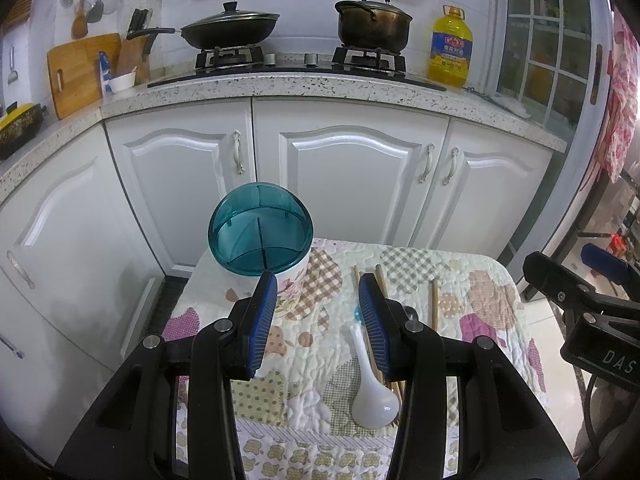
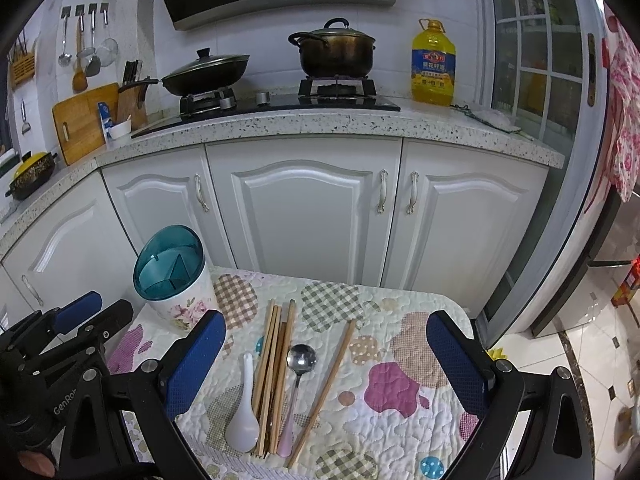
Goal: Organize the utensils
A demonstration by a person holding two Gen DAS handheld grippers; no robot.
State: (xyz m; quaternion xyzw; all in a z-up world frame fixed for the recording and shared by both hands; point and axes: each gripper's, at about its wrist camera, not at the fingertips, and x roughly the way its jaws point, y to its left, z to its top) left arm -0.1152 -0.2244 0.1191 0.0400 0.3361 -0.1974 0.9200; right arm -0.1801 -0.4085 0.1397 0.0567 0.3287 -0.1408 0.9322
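A white floral utensil holder (image 2: 180,304) with a teal divided top (image 1: 260,230) stands at the table's far left corner. On the quilted cloth lie a white ceramic spoon (image 2: 242,420), a bundle of wooden chopsticks (image 2: 274,372), a metal spoon with a pink handle (image 2: 298,376) and a single chopstick (image 2: 326,392). My left gripper (image 1: 318,308) is open and empty, just above the cloth, right of the holder; the white spoon (image 1: 370,388) lies below it. My right gripper (image 2: 326,360) is wide open and empty, over the utensils.
The small table (image 2: 400,432) with the quilted cloth stands in front of white kitchen cabinets (image 2: 304,208). On the counter are a stove with a wok (image 2: 204,70) and a pot (image 2: 334,50), and an oil bottle (image 2: 433,64). A fridge (image 2: 568,200) stands at the right.
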